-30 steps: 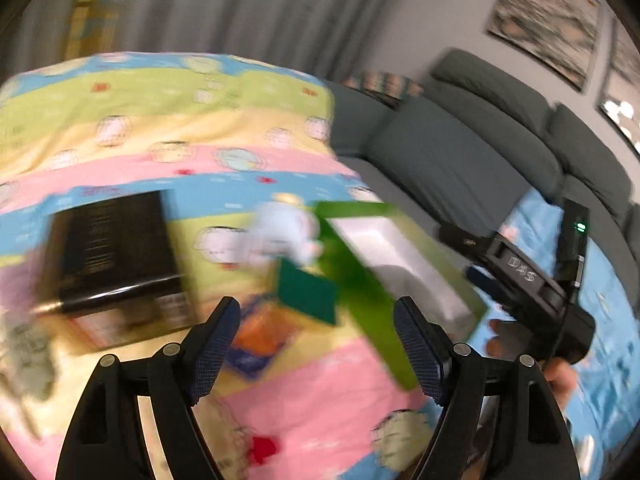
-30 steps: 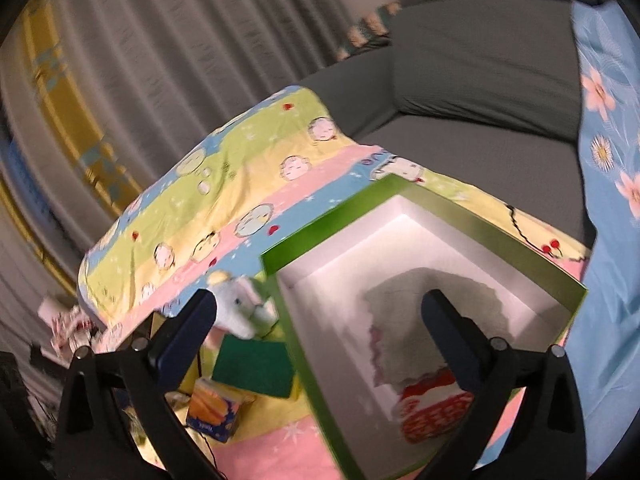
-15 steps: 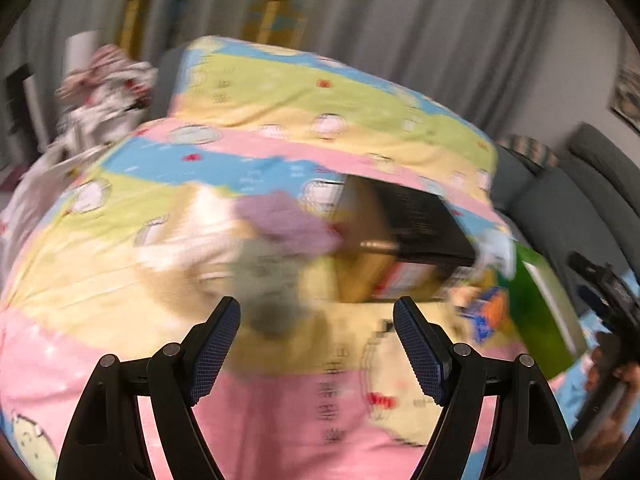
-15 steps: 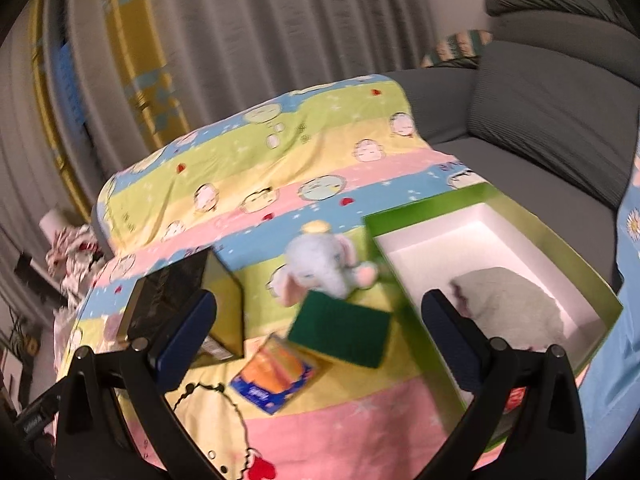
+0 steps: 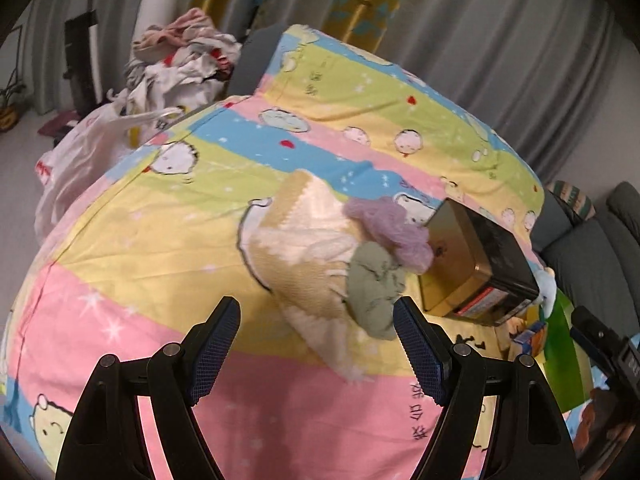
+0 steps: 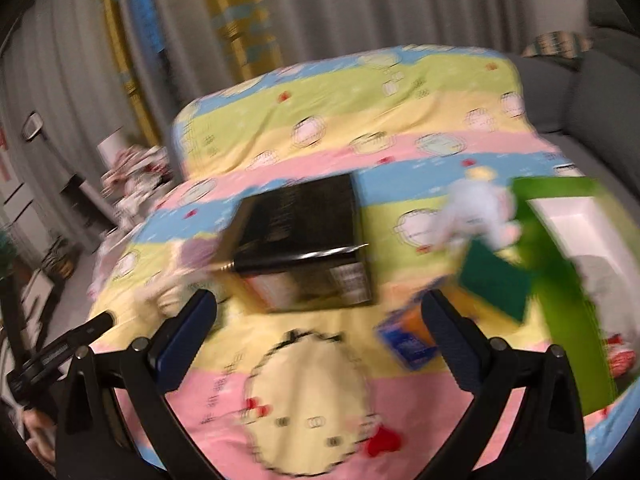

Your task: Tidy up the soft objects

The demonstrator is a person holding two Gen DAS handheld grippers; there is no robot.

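The left gripper (image 5: 316, 344) has its jaws spread wide with nothing between them, hovering over the striped cartoon-print blanket (image 5: 168, 248). Just beyond its fingertips lies a cluster of soft cloths: a cream knitted cloth (image 5: 304, 248) spread flat, a grey-green cloth (image 5: 374, 292) bunched on its right edge and close beside the right pad, and a lilac fluffy cloth (image 5: 390, 230) touching both from above. The lilac piece sits against a black-and-gold box (image 5: 478, 264) that rests on the blanket to the right. At the far right of the left wrist view a sliver of the green box (image 5: 558, 348) shows. A pile of laundry (image 5: 180, 60) sits off the blanket at upper left, in front of grey curtains (image 5: 500, 40). The right wrist view is motion-blurred. The right gripper (image 6: 318, 332) also stands wide, empty, above the blanket's pink and yellow bands. Ahead of it is the black-and-gold box; to the right, a pale plush toy (image 6: 478, 208), a dark green sponge (image 6: 496, 284) just below the toy, and a small blue-and-orange packet (image 6: 408, 336) near the right fingertip. The green box, white inside, lies at far right, with a grey cloth (image 6: 600, 276) and something red-patterned in it; detail cannot be told through the blur.
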